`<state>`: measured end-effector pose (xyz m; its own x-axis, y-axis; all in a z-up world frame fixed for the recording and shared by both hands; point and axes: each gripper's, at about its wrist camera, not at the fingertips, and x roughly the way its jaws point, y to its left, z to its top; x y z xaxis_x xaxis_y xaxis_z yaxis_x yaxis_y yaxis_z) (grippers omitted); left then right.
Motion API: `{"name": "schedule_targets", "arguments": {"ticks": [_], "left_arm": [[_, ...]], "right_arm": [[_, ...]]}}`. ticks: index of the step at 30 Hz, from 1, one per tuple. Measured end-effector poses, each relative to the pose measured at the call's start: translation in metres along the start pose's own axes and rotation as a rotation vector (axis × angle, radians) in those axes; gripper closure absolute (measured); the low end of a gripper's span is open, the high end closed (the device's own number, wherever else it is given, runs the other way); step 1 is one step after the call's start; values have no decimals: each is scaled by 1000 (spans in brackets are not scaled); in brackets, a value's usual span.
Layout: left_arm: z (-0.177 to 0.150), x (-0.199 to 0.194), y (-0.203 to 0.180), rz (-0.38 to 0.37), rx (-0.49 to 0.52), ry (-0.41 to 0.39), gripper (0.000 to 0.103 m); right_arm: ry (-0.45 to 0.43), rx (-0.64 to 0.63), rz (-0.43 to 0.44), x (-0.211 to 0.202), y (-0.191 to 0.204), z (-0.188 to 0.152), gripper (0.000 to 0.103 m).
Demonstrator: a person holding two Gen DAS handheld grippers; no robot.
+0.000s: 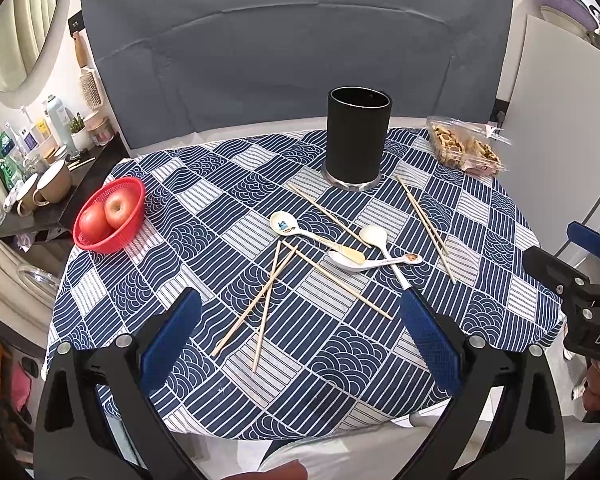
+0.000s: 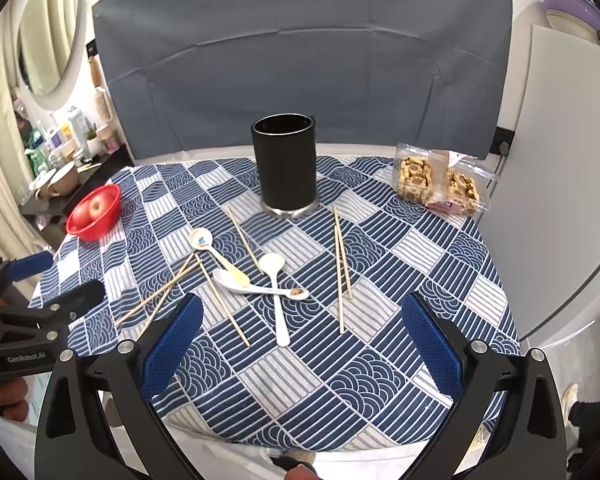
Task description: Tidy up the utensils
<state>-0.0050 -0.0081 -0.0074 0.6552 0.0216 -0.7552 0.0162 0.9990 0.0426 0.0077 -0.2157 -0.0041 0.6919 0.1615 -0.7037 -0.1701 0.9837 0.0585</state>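
A tall black utensil holder (image 1: 358, 136) (image 2: 285, 164) stands empty at the back of the table. In front of it lie several wooden chopsticks (image 1: 266, 300) (image 2: 340, 268) and three white ceramic spoons (image 1: 374, 236) (image 2: 278, 300), loosely scattered and partly crossed. My left gripper (image 1: 300, 336) is open and empty, held above the near table edge. My right gripper (image 2: 300, 340) is open and empty too, to the right of the left one. Each gripper shows at the edge of the other's view (image 1: 576, 280) (image 2: 56, 292).
The table wears a blue and white patterned cloth (image 1: 172, 236) (image 2: 440, 264). A red basket with two apples (image 1: 110, 216) (image 2: 94, 212) sits at the left edge. A clear box of biscuits (image 1: 462, 148) (image 2: 440, 180) sits back right. A shelf with mugs and bottles (image 1: 40, 168) stands left.
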Motion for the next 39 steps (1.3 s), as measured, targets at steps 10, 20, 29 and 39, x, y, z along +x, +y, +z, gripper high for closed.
{"name": "schedule_targets", "arguments": {"ticks": [10, 20, 29, 39], "left_arm": [[1, -1, 1, -4, -7, -8, 6], [1, 1, 0, -22, 5, 4, 6], [3, 5, 2, -31, 13, 18, 6], [12, 22, 25, -28, -40, 50, 6]], "right_arm": [[-1, -18, -10, 0, 3, 0, 8], [11, -6, -6, 2, 4, 1, 8], [29, 1, -7, 7, 4, 1, 8], [53, 52, -43, 17, -15, 8, 8]]}}
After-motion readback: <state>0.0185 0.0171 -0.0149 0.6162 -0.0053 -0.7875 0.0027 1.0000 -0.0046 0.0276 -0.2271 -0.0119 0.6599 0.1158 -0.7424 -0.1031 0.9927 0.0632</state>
